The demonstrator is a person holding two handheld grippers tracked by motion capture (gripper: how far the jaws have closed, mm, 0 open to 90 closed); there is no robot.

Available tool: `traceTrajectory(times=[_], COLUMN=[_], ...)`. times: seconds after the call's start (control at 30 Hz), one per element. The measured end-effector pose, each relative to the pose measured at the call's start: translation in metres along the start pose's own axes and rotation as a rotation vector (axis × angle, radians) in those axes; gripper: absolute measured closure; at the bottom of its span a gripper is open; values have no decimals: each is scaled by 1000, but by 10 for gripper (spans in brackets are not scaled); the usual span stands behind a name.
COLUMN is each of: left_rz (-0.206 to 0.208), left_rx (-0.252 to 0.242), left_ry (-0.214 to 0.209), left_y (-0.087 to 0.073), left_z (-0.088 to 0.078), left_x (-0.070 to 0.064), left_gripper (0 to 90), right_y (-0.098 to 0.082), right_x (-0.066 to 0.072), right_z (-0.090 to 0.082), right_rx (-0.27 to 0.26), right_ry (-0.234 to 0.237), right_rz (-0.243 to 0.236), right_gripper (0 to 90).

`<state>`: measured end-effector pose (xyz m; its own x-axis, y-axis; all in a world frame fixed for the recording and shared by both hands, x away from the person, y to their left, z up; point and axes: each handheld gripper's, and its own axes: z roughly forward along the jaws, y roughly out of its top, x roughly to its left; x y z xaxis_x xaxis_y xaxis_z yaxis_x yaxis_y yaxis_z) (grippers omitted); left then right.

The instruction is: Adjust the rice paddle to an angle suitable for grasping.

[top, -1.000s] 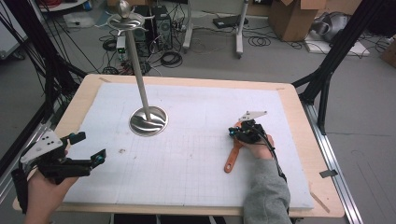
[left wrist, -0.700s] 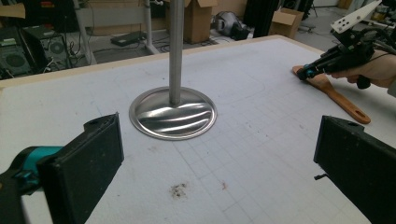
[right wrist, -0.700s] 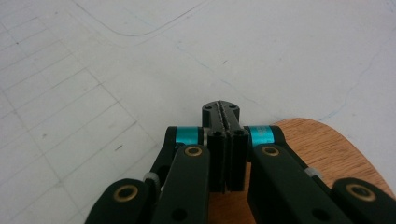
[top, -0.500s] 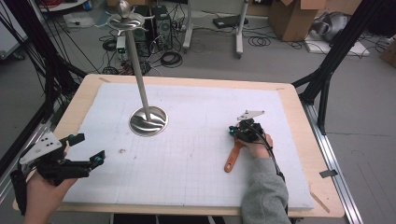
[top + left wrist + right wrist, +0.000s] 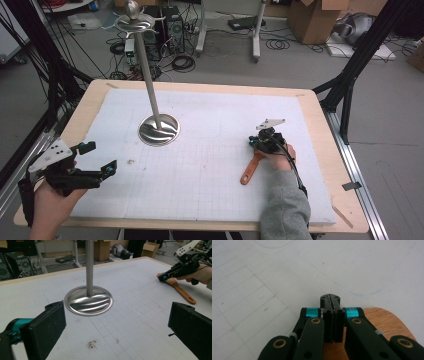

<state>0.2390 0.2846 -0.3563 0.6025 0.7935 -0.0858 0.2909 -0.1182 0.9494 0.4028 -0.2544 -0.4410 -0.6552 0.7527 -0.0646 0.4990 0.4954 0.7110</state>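
The fingers (image 5: 332,315) of the right gripper (image 5: 257,143) were pressed together, pad against pad, with nothing between them that we could see; they sat over the broad end of the wooden spatula (image 5: 251,167), whose rounded blade showed beneath and beside them in the right gripper view. Whether the tips touched the wood we could not tell. The left gripper (image 5: 100,160) was held near the left edge of the white mat (image 5: 210,125), its jaws spread wide and empty, well apart from the spatula. In the left gripper view we saw the spatula (image 5: 181,291) lying flat on the mat, its blade under the far gripper and its handle, with a hole at the end, running back toward the person's side of the table. The metal stand (image 5: 158,129) stood upright on its round base, well to the left of the spatula and between the two grippers.

We judged the spatula to be light, stiff and not fragile, with a smooth finish that could slip between flat pads. Because it lay flat, we expected that an edge would have to be lifted or the handle pinched across its width. The handle near its middle seemed the best hold; a grip at the blade would leave the long handle to swing.
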Motion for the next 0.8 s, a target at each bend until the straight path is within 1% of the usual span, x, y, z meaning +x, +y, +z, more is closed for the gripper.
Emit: traceTrajectory(times=[0.1,0.13,0.27,0.43,0.53,0.57,0.67,0.73,0.8], left_rz=[3,3,6,14,19,19,27,29,31], left_rx=[2,5,4,8,9,9,13,13,14], left_ry=[-8,-18,-28,-51,-67,-67,-84,-94,-106], left_y=[1,2,3,6,9,9,11,13,14], left_z=[4,7,13,23,30,30,38,42,48], left_x=[0,-1,-2,-4,-5,-5,-8,-9,-10], left_gripper=[19,19,19,19,19,19,19,19,19], right_y=[-3,-5,-9,-13,-17,-17,-21,-22,-26], right_x=[-2,-3,-3,-4,-4,-4,-3,-3,-4], right_z=[-3,-5,-10,-15,-19,-19,-25,-25,-30], right_rx=[0,3,7,17,16,16,24,23,26], right_ry=[2,-3,-8,-16,-9,-9,1,0,2], right_rz=[9,9,21,17,24,24,23,16,20], right_gripper=[897,897,897,898,897,897,897,897,897])
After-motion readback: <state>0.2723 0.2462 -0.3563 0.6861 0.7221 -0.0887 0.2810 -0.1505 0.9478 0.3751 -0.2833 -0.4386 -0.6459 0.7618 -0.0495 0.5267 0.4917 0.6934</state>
